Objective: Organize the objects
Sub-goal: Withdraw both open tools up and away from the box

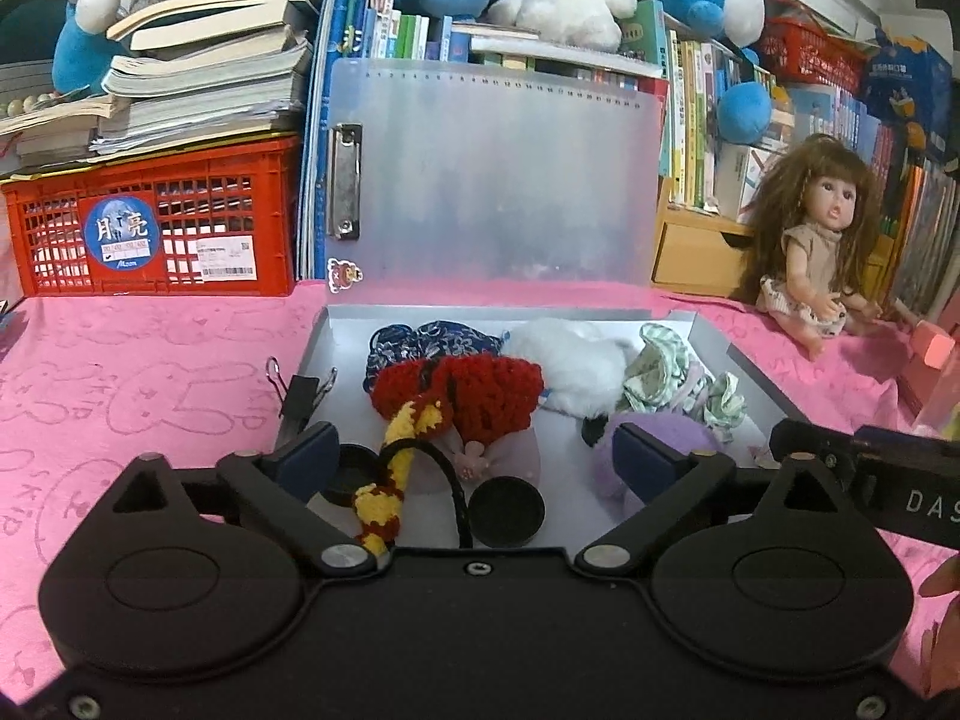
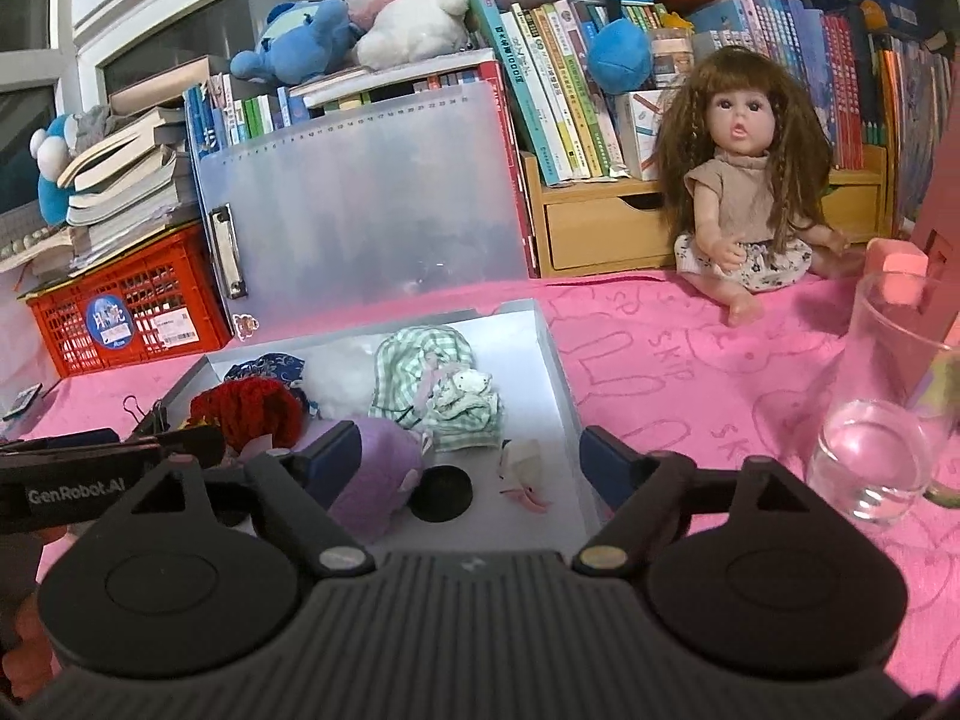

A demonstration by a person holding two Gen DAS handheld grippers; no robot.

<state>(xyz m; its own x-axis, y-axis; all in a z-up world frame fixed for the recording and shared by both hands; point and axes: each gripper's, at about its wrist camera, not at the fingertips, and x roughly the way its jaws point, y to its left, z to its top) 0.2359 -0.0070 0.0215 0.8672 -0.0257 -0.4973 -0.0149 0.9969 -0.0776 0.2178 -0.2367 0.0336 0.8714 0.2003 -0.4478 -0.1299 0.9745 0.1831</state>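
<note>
An open translucent case [image 1: 708, 342] [image 2: 549, 342] lies on the pink cloth, its lid [image 1: 492, 180] [image 2: 360, 198] standing upright. Inside lie a red knitted garment [image 1: 474, 390] [image 2: 252, 405] with a yellow-red striped scarf [image 1: 390, 480], a white fluffy piece [image 1: 576, 360], green checked doll clothes [image 1: 678, 378] [image 2: 432, 384], a purple knit item [image 1: 672, 438] [image 2: 372, 480], a dark blue patterned cloth [image 1: 420, 336] and black round caps [image 1: 507, 510] [image 2: 441, 492]. My left gripper [image 1: 474, 456] is open over the case's near end. My right gripper [image 2: 471, 456] is open, above the case's near right part.
A long-haired doll [image 1: 822, 240] [image 2: 744, 180] sits right of the case. A glass with water [image 2: 882, 408] stands at the right. A black binder clip [image 1: 300, 390] lies left of the case. A red crate [image 1: 156, 222], book stacks and plush toys line the back.
</note>
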